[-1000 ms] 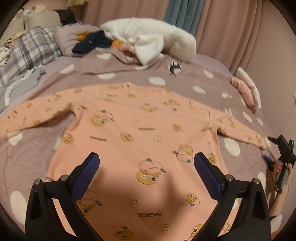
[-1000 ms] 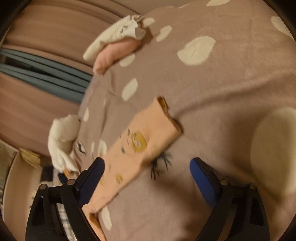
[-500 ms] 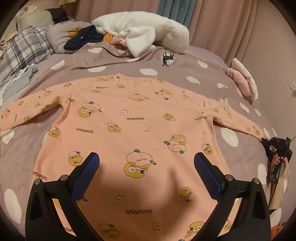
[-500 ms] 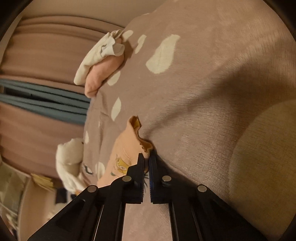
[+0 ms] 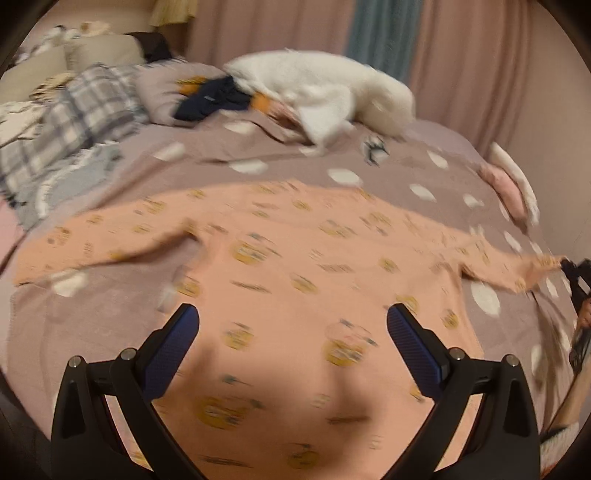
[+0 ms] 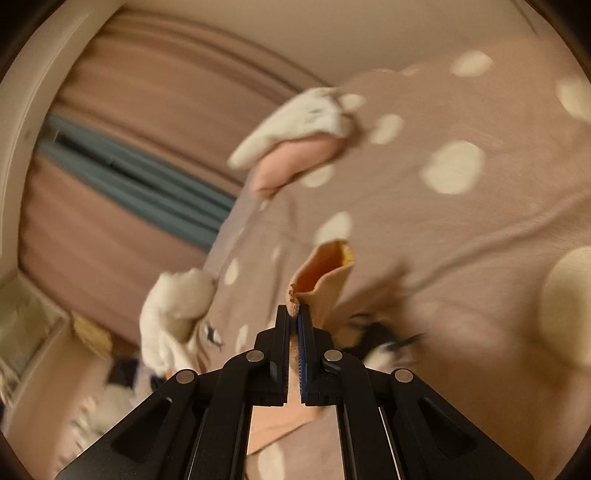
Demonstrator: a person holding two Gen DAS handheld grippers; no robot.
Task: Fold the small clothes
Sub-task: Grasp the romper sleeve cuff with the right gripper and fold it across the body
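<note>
A peach long-sleeved top (image 5: 295, 288) with yellow cartoon prints lies flat on the mauve spotted bedspread (image 5: 424, 173), both sleeves spread out. My left gripper (image 5: 291, 321) hovers open above the top's lower half, nothing between its blue pads. At the far right of the left wrist view my right gripper (image 5: 565, 264) pinches the end of the right sleeve (image 5: 517, 269), lifted off the bed. In the right wrist view the right gripper (image 6: 294, 314) is shut on the sleeve cuff (image 6: 321, 273), whose opening gapes just beyond the tips.
A white fluffy blanket (image 5: 332, 88), a navy garment (image 5: 210, 99) and plaid pillows (image 5: 85, 114) are heaped at the head of the bed. A folded pink and cream piece (image 5: 509, 181) (image 6: 295, 147) lies near the bed's right edge. Pink and teal curtains (image 5: 384, 33) hang behind.
The right gripper closed on the sleeve cuff and has raised it off the bedspread. The left gripper stayed open and shifted over the top.
</note>
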